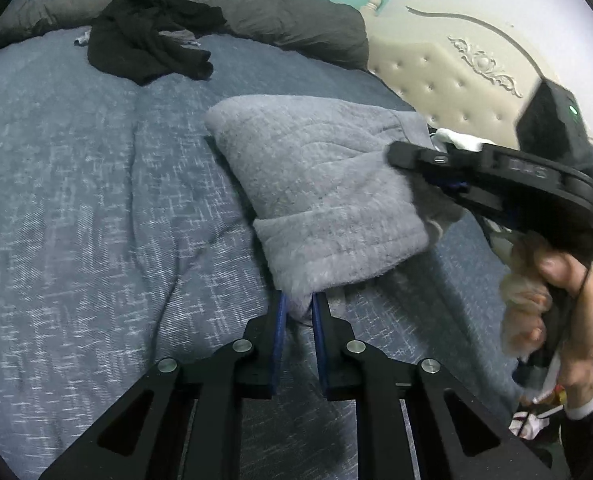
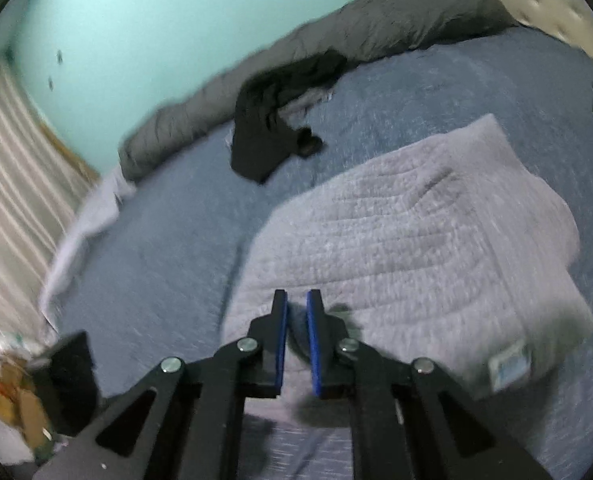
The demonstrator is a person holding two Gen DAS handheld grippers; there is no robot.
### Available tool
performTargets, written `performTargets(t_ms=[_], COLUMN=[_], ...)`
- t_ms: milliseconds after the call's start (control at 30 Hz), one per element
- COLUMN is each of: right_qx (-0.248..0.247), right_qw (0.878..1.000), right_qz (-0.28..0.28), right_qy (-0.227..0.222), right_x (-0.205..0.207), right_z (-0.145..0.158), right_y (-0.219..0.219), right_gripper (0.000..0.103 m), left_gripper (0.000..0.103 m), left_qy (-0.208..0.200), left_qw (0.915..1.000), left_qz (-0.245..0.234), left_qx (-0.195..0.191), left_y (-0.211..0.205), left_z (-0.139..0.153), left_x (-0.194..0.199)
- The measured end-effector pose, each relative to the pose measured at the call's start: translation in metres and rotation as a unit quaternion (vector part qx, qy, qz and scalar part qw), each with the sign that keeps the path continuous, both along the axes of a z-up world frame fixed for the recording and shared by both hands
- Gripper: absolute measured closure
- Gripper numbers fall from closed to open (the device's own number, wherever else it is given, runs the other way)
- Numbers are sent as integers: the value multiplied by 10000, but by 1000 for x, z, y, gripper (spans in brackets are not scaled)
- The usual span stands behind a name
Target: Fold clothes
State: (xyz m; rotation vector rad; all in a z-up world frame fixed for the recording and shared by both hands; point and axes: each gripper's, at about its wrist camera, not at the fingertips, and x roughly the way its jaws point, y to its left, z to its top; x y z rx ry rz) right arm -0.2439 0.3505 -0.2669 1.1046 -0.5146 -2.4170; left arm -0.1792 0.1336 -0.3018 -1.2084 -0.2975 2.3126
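Between the left tool's (image 1: 297, 300) jaws sits the grey garment's (image 1: 320, 184) corner.

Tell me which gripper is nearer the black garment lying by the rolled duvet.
Left, marginally. The left gripper pinches the grey fleece's near corner; the right gripper clamps its other edge. The black garment lies well beyond both.

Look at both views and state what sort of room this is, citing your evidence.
Most likely a bedroom: a bed with a blue-grey bedspread, a tufted cream headboard and a rolled grey duvet.
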Motion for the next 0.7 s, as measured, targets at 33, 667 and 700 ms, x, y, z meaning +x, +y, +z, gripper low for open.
performTargets(t_ms=[33,667,700], right_qx=[-92,-1421,-1425], right_qw=[9999,9861,9861], right_qz=[-75,-816,-807], right_qy=[78,288,276], right_x=[6,49,49], right_z=[2,-31,-32], right_y=[4,58,59], right_gripper=[92,92,92], left_gripper=[89,41,38], left_qy=[-3,-42,-46], left_qw=[10000,9995,9996], left_qz=[11,-76,-47], left_qx=[-56,-306,-287], left_y=[-1,23,23], left_z=[0,-22,-23], left_x=[0,-19,-22])
